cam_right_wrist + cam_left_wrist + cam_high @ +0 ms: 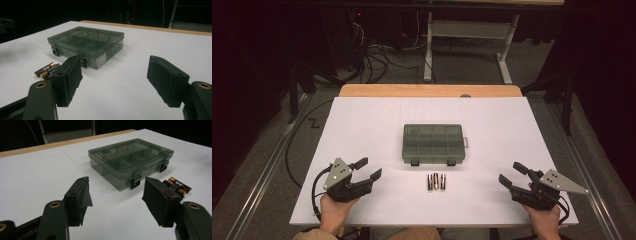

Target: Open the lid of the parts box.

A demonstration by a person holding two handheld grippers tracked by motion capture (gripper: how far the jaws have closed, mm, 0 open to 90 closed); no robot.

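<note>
- Left gripper (371, 168): released, empty, low over white desk (362, 130).
- Right gripper (511, 174): released, empty.
- Translucent grey plastic compartment box (432, 143): lid closed.
- Black-and-copper cylindrical batteries (437, 181): just beside box front.

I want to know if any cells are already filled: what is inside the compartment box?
Through the shut, see-through lid of the compartment box the divided cells look empty. The batteries lie outside, in front of its latches. Tinted plastic could hide something small.

A closed compartment box (433, 143) sits mid-table (362, 120); batteries (437, 181) lie nearer the front edge, between two open grippers (368, 169) (512, 174).
</note>
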